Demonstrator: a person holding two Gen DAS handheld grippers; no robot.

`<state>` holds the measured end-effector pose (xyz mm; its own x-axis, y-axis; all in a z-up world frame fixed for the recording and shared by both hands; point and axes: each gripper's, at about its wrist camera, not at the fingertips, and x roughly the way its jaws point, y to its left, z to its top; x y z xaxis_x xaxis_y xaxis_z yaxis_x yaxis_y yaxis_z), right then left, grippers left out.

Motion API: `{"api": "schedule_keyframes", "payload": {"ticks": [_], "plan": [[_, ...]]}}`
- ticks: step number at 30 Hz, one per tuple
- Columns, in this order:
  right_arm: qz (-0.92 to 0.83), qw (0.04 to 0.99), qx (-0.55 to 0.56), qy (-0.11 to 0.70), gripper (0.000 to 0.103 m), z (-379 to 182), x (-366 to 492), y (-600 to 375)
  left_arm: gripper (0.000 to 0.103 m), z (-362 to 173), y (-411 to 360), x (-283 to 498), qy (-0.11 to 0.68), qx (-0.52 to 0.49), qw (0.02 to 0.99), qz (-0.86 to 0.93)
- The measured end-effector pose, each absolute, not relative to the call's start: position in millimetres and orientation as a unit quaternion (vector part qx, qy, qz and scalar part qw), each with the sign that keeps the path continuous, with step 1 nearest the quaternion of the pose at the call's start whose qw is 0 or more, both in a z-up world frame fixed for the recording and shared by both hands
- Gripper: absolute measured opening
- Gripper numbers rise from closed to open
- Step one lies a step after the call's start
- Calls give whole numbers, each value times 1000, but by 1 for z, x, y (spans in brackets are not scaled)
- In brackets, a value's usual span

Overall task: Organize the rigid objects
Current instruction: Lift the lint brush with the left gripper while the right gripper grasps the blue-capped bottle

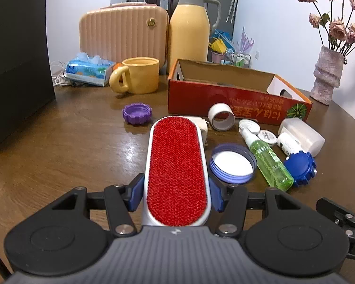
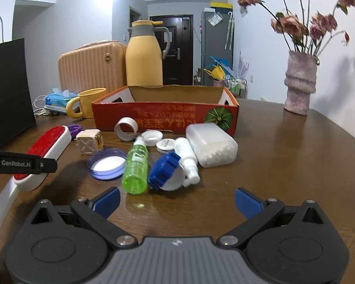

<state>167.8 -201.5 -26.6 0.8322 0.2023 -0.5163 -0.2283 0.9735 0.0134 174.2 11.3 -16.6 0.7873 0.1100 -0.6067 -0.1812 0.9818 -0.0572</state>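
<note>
My left gripper (image 1: 177,195) is shut on a red-faced lint brush (image 1: 176,165) and holds it over the brown table; the brush also shows in the right wrist view (image 2: 47,146). My right gripper (image 2: 177,201) is open and empty, just short of a green spray bottle (image 2: 136,165) and a blue ribbed cap (image 2: 164,169). An open red cardboard box (image 2: 165,116) stands behind the scattered items. Near it lie a white tape ring (image 2: 126,129), a white bottle (image 2: 187,158), a clear plastic case (image 2: 211,144), a purple-rimmed lid (image 2: 106,163) and a white charger (image 2: 90,140).
A yellow mug (image 1: 137,75), a yellow thermos (image 1: 188,27), a beige ribbed case (image 1: 123,33) and a tissue pack (image 1: 88,69) stand at the back. A black bag (image 1: 16,59) stands at the left. A vase of flowers (image 2: 299,82) stands at the right. A purple cap (image 1: 137,113) lies mid-table.
</note>
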Motion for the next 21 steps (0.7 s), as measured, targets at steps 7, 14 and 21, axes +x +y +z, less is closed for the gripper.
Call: {"api": "schedule_keyframes", "payload": {"ticks": [7,14,21], "plan": [[118,959,-42,254,95,-27,182,-183,57,-10,23,173,307,-54,947,77],[100,962,-52,250,59,-30,206,-172,57,-8,33,170,303,-56,948,81],[108,957,-31,269,35,-35,223,-169,57,-7,40,169,302,-58,948,86]]}}
